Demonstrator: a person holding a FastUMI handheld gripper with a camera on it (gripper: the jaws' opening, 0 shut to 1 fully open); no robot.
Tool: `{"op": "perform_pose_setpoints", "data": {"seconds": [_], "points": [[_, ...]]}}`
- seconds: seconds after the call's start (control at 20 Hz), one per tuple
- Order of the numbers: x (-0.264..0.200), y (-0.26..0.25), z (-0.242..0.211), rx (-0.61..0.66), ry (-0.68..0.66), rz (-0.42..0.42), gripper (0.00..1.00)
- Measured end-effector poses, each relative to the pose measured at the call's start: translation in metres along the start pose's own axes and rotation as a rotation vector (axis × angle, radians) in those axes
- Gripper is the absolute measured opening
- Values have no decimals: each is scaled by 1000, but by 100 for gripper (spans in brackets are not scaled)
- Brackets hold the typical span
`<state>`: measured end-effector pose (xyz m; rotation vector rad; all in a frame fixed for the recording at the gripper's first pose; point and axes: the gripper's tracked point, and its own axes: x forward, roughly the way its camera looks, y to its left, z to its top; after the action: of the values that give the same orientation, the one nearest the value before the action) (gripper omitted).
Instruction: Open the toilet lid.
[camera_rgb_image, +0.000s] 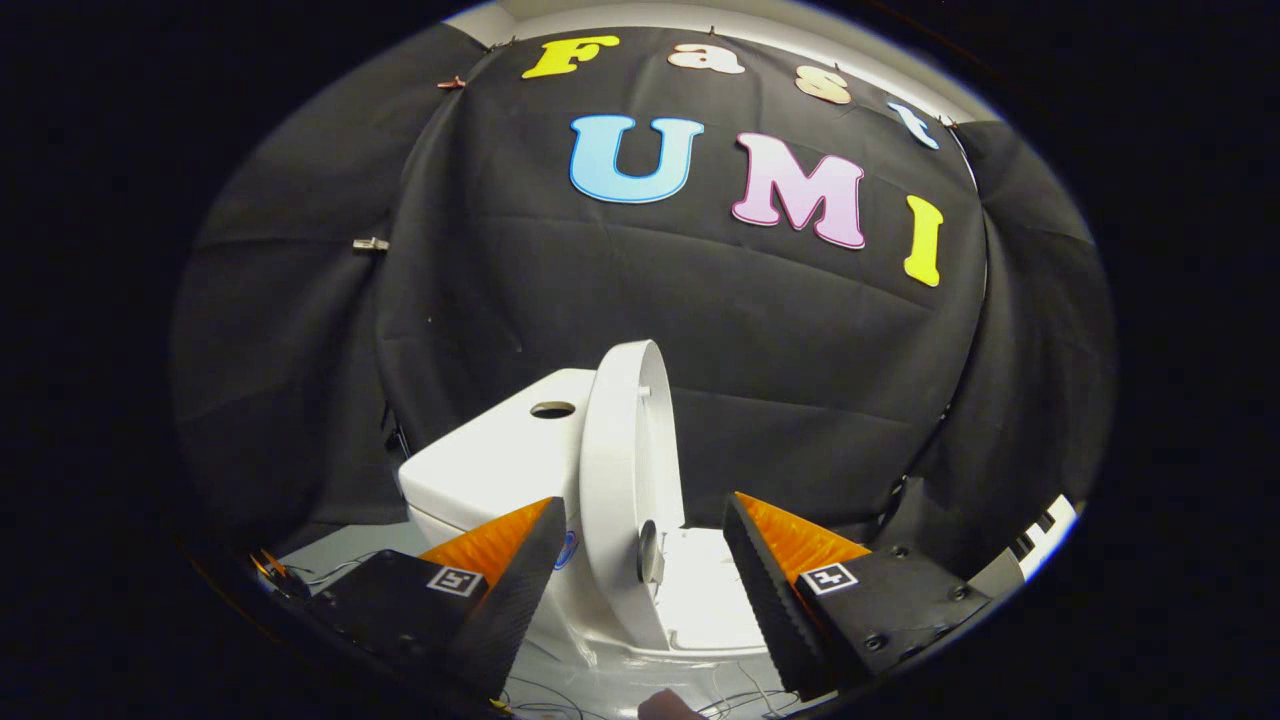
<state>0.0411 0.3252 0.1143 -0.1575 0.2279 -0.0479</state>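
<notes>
While we looked forward along the hand-held gripper (640, 560), its two fingers stood well apart, pressing on nothing, with a wide gap between them. In that gap, just ahead of the fingertips, we saw the glossy white oval plastic toilet lid (622, 470) raised on edge, close to upright and leaning slightly back toward the white ceramic cistern (500, 460). The lid was turned nearly edge-on to us, so its rim read as a tall narrow arc; a small round bumper showed on its inner face low down. The cistern sat behind and to the left of the lid, and its flat top carried a dark round hole (552, 409). To the right of the lid, between the fingers and a little beyond them, we made out the white toilet seat (705, 590) lying flat and uncovered.

Around the toilet the room was a booth hung with wrinkled black cloth (800, 340), draped in folds behind the cistern and down both sides, pinned at the top with small clips. Above the cloth a strip of pale wall or ceiling (760, 25) showed. The pale grey floor (340, 555) appeared at the left of the toilet base, and thin wires (560, 690) trailed across it below the fingers. A fingertip-like shape at the very bottom we could not identify with certainty.
</notes>
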Motion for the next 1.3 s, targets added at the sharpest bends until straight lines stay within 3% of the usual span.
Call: {"op": "perform_pose_setpoints", "data": {"seconds": [0.3, 0.55, 0.8, 0.95, 1.15, 1.3], "points": [[-21, -24, 34, 67, -60, 42, 99], [-27, -74, 50, 81, -104, 40, 99], [-19, -129, 29, 153, -104, 82, 99], [-10, -173, 14, 140, -131, 62, 99], [5, -224, -23, 136, -74, 14, 100], [12, -250, -38, 160, -83, 27, 100]]}}
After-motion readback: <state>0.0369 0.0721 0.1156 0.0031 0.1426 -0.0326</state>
